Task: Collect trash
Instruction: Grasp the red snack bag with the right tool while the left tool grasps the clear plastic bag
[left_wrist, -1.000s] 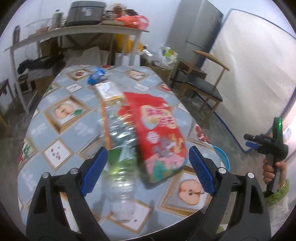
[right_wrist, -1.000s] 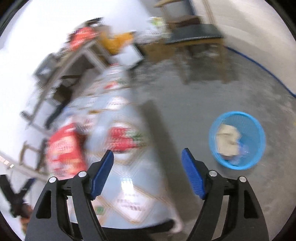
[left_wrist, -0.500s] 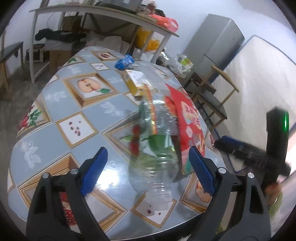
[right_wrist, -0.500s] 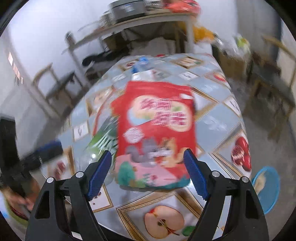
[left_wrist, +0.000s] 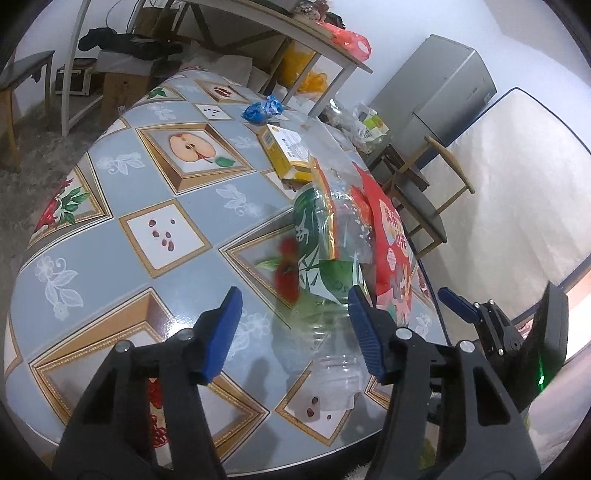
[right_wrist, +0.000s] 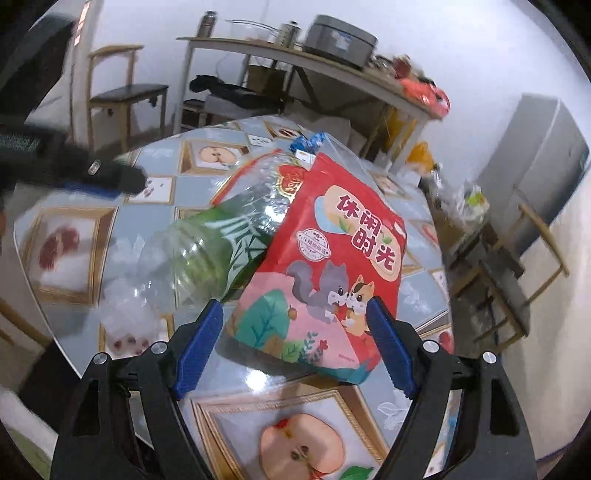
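The left gripper (left_wrist: 295, 332) is spread wide, and the clear plastic bottle (left_wrist: 325, 280) lies on the table (left_wrist: 110, 221) between its fingers. The right gripper (right_wrist: 295, 343) is also spread; the red snack bag (right_wrist: 325, 266) leans on the bottle, just ahead between its blue pads (right_wrist: 388, 347). A yellow box (left_wrist: 286, 153) lies farther ahead of the left gripper.

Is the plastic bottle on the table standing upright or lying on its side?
Lying on its side. The plastic bottle rests lengthwise on the table, partly under the red snack bag.
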